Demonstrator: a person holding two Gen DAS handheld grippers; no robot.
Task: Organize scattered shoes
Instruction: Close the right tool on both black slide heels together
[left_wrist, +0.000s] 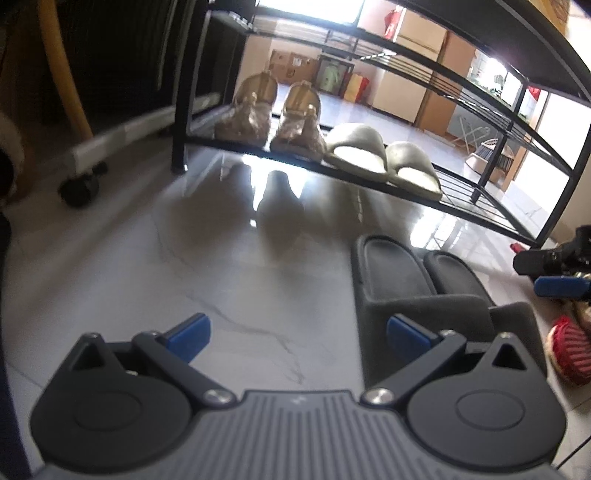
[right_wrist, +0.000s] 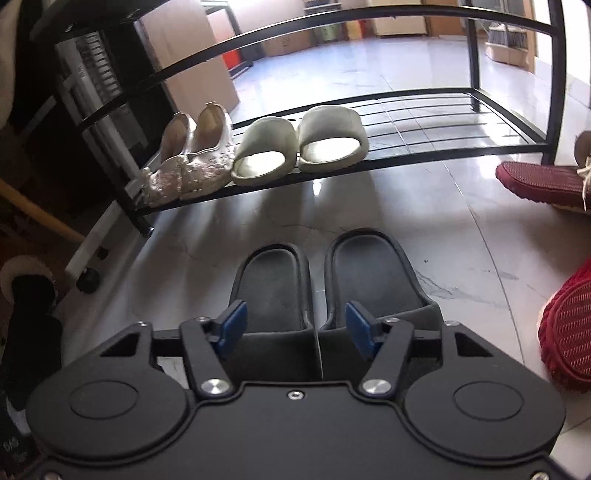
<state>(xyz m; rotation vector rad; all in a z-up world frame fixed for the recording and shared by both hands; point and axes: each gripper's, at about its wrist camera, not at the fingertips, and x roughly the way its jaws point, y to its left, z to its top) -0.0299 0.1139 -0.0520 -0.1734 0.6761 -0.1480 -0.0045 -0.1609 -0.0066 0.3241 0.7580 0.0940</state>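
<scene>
A pair of dark grey slide slippers (right_wrist: 325, 280) stands side by side on the floor, also in the left wrist view (left_wrist: 417, 284). My right gripper (right_wrist: 295, 328) is open, its blue pads straddling the two straps at their inner edges. My left gripper (left_wrist: 295, 336) is open and empty, just left of the pair; its right pad (left_wrist: 406, 332) is over the left slipper's strap. The black shoe rack (right_wrist: 369, 155) holds beige sequinned flats (right_wrist: 192, 158) and cream slides (right_wrist: 299, 144) on its bottom shelf.
Red knit shoes (right_wrist: 565, 325) lie on the floor at right, one nearer the rack (right_wrist: 539, 181). A wheeled white unit (left_wrist: 110, 140) and a wooden leg stand left of the rack. A black boot (right_wrist: 29, 314) is at far left. The other gripper shows at the right edge (left_wrist: 557, 266).
</scene>
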